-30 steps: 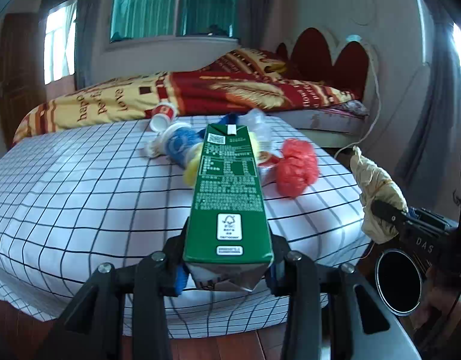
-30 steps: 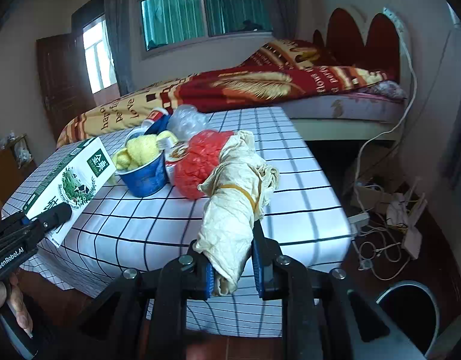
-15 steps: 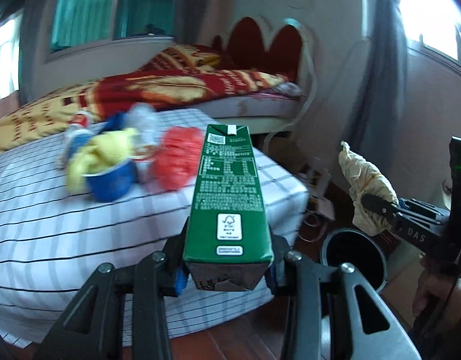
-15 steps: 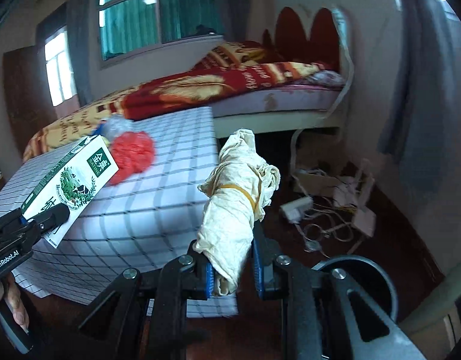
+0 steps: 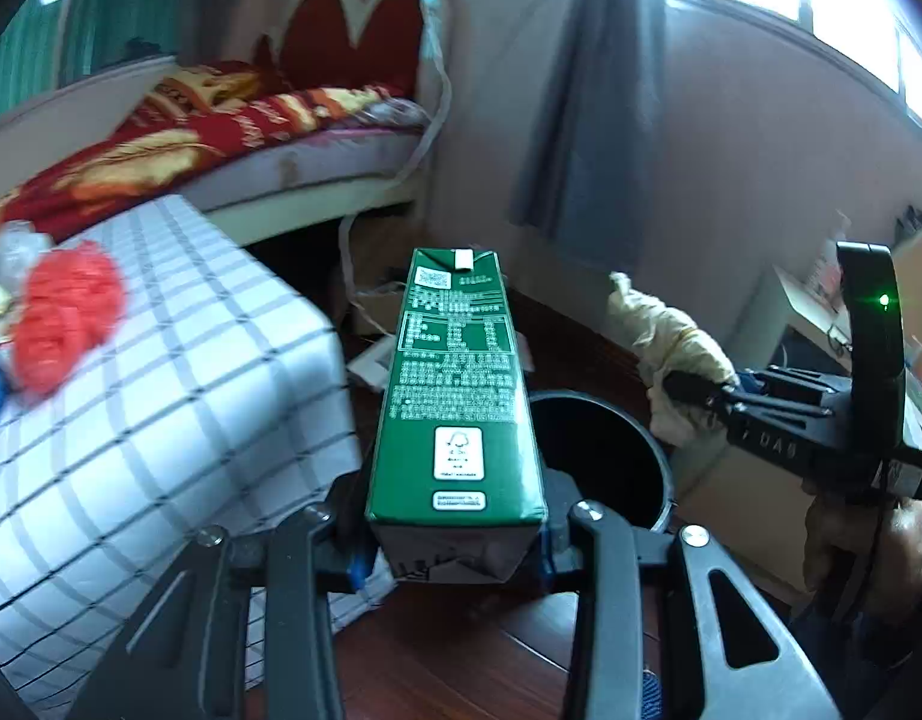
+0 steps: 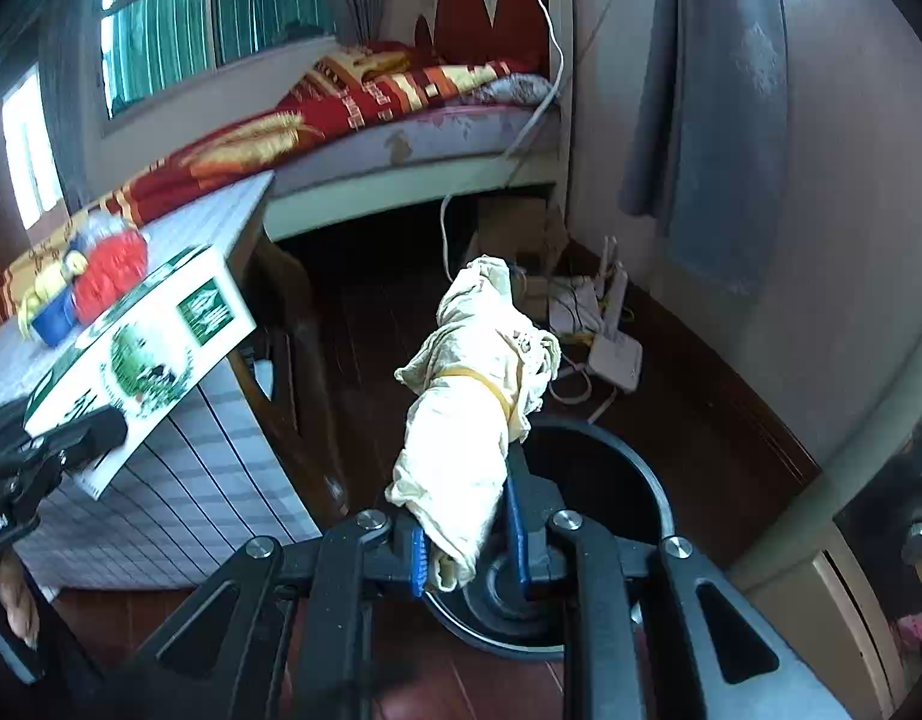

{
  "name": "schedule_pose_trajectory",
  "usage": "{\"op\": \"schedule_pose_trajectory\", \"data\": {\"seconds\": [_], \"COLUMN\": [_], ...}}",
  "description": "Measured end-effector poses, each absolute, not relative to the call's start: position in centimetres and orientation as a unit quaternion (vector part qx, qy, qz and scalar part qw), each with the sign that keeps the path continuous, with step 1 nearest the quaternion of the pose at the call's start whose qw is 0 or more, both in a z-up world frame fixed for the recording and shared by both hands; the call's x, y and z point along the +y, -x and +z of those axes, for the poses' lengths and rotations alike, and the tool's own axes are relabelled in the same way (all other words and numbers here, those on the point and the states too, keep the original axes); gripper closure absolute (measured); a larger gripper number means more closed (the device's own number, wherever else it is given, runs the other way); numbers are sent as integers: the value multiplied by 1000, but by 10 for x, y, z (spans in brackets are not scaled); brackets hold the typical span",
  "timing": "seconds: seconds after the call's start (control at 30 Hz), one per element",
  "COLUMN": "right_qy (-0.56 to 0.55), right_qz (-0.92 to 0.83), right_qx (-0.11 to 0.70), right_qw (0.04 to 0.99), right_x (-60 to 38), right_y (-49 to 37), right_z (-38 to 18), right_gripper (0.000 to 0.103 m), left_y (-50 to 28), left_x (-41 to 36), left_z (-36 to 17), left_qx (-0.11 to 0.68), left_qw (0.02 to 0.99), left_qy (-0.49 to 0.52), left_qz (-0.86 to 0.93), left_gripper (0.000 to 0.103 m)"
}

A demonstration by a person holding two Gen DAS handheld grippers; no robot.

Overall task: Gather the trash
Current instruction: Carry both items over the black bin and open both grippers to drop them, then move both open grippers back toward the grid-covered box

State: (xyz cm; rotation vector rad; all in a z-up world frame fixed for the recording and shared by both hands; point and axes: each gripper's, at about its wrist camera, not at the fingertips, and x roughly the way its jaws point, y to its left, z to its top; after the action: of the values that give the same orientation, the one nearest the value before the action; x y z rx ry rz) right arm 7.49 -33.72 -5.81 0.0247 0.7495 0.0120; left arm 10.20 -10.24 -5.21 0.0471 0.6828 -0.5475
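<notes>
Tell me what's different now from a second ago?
Both claws swung away from the checked table toward the black bin on the floor, which now sits just beyond them. The left claw still grips the green carton; the right claw still grips the cream wrapper bundle. The rest of the trash stayed on the table.
</notes>
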Motion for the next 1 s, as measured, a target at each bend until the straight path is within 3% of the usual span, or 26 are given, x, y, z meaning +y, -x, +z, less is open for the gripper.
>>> {"op": "schedule_pose_trajectory", "data": {"seconds": [0.43, 0.47, 0.5, 0.53, 0.57, 0.7, 0.77, 1.0], "right_qy": [-2, 0, 10, 18, 19, -20, -24, -14], "right_qz": [28, 29, 22, 8, -13, -58, -67, -74], "right_qx": [444, 451, 463, 472, 475, 478, 466, 429], "right_qw": [896, 892, 886, 881, 879, 876, 882, 900], "right_x": [-400, -403, -408, -411, -420, -448, -446, -423], "right_y": [-93, -97, -104, -110, -111, -108, -104, -95], "right_z": [-136, -144, -158, -166, -175, -173, -163, -133], "right_gripper": [78, 62, 44, 16, 14, 12, 0, 0], "left_y": [-145, -151, -155, -158, -158, -148, -142, -126], "left_x": [-195, -198, -202, -204, -202, -179, -168, -144], "left_z": [-110, -117, -121, -126, -128, -114, -109, -100], "left_qx": [420, 430, 439, 445, 443, 418, 411, 395], "left_qw": [842, 835, 832, 833, 843, 871, 880, 898], "left_qy": [-58, -55, -56, -65, -74, -67, -66, -46], "left_qz": [-333, -338, -336, -322, -296, -249, -227, -188], "left_gripper": [60, 56, 36, 11, 6, 0, 0, 0]}}
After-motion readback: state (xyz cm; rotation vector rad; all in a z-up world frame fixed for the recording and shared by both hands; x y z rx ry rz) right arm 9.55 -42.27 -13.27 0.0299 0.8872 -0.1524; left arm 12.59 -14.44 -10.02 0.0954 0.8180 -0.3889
